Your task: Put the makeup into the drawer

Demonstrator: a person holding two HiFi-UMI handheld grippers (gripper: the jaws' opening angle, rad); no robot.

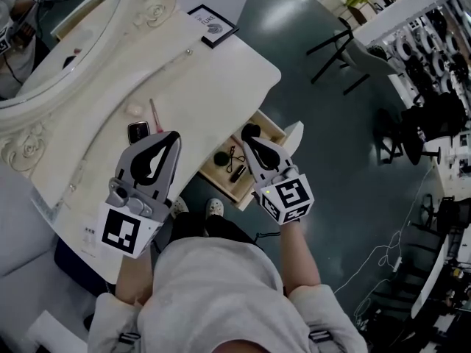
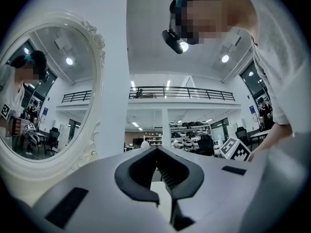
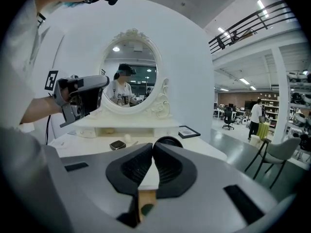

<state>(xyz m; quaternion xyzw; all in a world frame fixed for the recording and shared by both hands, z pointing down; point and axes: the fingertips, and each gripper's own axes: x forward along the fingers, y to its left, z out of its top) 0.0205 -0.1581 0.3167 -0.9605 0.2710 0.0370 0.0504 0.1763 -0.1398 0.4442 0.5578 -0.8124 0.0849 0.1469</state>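
Observation:
A white vanity table [image 1: 221, 72] has its wooden drawer [image 1: 274, 128] pulled open at the right side, with several small dark makeup items [image 1: 229, 163] inside. On the tabletop lie a black compact [image 1: 137, 131], a pink pencil [image 1: 154, 112] and a small cream round piece [image 1: 134, 109]. My left gripper [image 1: 172, 135] hovers over the table's front edge, shut and empty. Over the drawer, my right gripper [image 1: 249, 140] is shut too. A round black thing [image 3: 169, 141] shows just past its tip; whether they touch I cannot tell. The compact [image 3: 117, 144] also lies ahead in the right gripper view.
An ornate oval mirror [image 1: 44, 35] stands at the back of the table, and a black framed picture [image 1: 212, 24] lies at the far corner. Chairs [image 1: 346, 46] stand on the grey floor to the right. The person's feet [image 1: 213, 208] are under the table's front edge.

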